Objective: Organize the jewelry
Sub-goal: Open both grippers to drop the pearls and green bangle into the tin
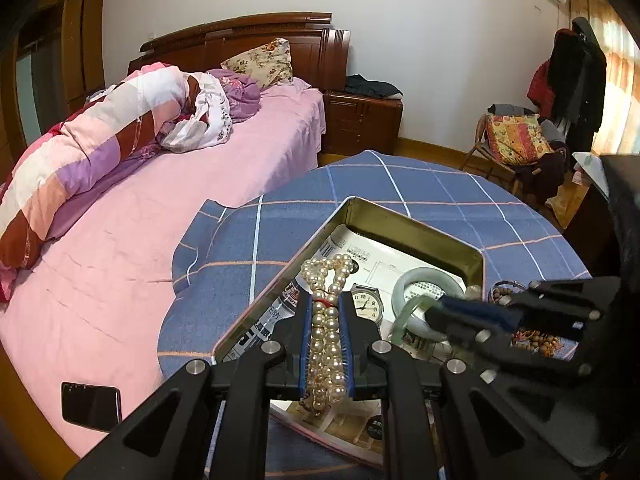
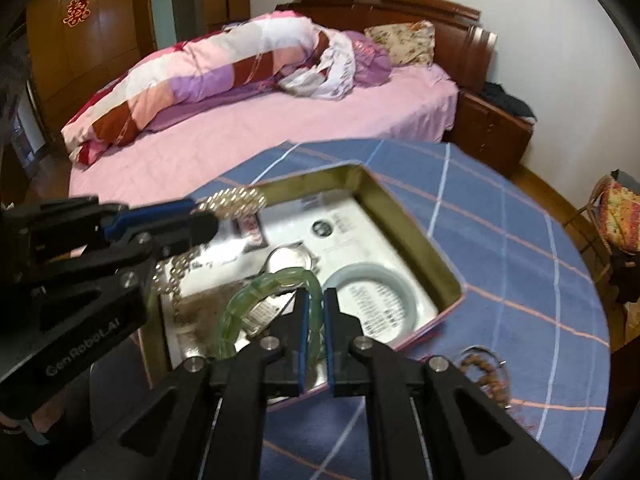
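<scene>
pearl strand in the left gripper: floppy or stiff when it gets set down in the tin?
Likely floppy: the pearl strand is doubled between the left gripper pads and droops in loops at both ends. It will probably pool rather than lie straight. Round glossy beads may slide on the printed paper lining the tin.

Two bangles point(image 1: 420, 280), one watch point(image 1: 366, 302), one tin point(image 1: 416, 232).

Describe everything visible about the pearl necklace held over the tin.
The cream pearl necklace is a strand of round, glossy beads bunched into several doubled loops, with a red thread near its upper end. The left tool is shut on it, blue pads pressing both sides. Loops stick out past the fingertips and hang below, over the open rectangular gold-coloured metal tin.
</scene>
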The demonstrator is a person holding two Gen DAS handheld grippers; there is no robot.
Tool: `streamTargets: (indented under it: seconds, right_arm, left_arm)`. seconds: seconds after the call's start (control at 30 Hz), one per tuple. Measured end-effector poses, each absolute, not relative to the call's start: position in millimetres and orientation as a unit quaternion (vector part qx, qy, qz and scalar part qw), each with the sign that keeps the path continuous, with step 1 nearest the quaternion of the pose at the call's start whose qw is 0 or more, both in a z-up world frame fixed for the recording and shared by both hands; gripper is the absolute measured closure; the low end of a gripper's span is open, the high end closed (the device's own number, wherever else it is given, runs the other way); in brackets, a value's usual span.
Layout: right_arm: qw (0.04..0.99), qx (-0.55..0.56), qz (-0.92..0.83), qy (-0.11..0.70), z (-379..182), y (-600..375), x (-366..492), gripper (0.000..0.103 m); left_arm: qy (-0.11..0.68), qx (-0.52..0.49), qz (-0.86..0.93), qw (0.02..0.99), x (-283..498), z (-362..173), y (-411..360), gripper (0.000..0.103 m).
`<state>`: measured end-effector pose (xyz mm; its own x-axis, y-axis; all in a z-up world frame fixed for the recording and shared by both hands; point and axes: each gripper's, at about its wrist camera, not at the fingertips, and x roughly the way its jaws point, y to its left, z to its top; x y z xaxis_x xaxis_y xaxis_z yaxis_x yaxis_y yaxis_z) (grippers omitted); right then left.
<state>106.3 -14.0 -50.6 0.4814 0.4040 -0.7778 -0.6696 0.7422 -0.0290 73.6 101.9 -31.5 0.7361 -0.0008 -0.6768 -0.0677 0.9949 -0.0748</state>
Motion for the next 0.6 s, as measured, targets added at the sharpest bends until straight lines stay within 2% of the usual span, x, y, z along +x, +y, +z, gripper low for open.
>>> streamTargets:
  seconds: [0.1,0.13,0.17,0.23,0.27,0.43,0.6]
  right_arm:
    - [0.836,-0.153,0.332,0.409,-54,-17,107,0.081]
    - [0.838,-0.151,0.331,0.408,-53,-17,107,0.066]
    - [0.84,-0.148,0.33,0.405,-51,-20,106,0.055]
    - [0.844,-0.144,0.33,0.399,-46,-25,104,0.054]
    - [0.847,-0.144,0.327,0.394,-43,-31,101,0.054]
    - [0.871,-0.141,0.291,0.369,-28,-83,87,0.049]
    - [0.898,-0.122,0.214,0.365,-25,-152,74,0.049]
  left_arm:
    - [0.363,-0.051,0.015,0.93,72,-32,101,0.088]
    - [0.364,-0.053,0.014,0.93,71,-32,101,0.078]
    - [0.364,-0.054,0.017,0.93,70,-31,101,0.061]
    - [0.353,-0.057,0.027,0.933,65,-29,103,0.042]
    - [0.347,-0.06,0.029,0.935,62,-27,104,0.038]
    - [0.335,-0.064,0.035,0.939,52,-18,99,0.038]
    - [0.329,-0.043,0.018,0.943,43,-13,69,0.038]
